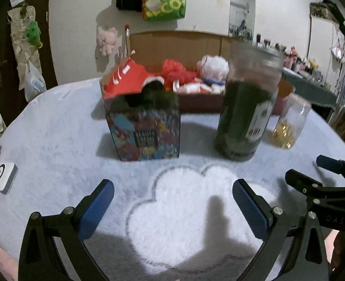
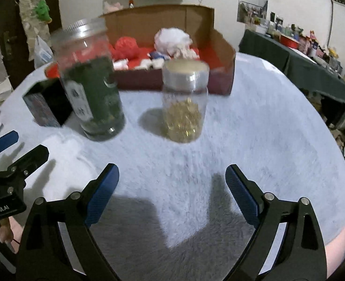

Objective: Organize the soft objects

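The soft objects sit at the far side of the table, heaped in a shallow open cardboard box [image 2: 221,53] with a red lining: a crumpled red bundle [image 2: 125,46] toward its left, a fluffy white ball [image 2: 172,38] toward its right, and small white and red pieces scattered low between them, too blurred to tell apart. The table is covered by a pale blue plush cloth [image 2: 254,128] with a short, matted pile; in the left wrist view a white cloud shape [image 1: 184,201] with a thin dark outline is worked into it near the camera. Left of the middle stands a small square carton [image 1: 144,131] printed in a busy, many-coloured pattern, its red flaps open and something dark and fuzzy showing at its mouth. Just to its right stands a tall clear jar [image 2: 90,86] with a ribbed silver screw lid, filled most of the way with dark green material and wearing a white label. Further right and apart from it is a shorter clear jar [image 2: 184,103] with a smooth silver lid, holding a low layer of small shiny gold pieces. The left hand-held gripper [image 1: 172,208] hovers over the cloud shape with its blue-padded fingers spread wide and nothing between them. The right hand-held gripper [image 2: 172,192] hovers near the gold-filled jar, likewise spread wide and empty. Both are black with bolted joints.
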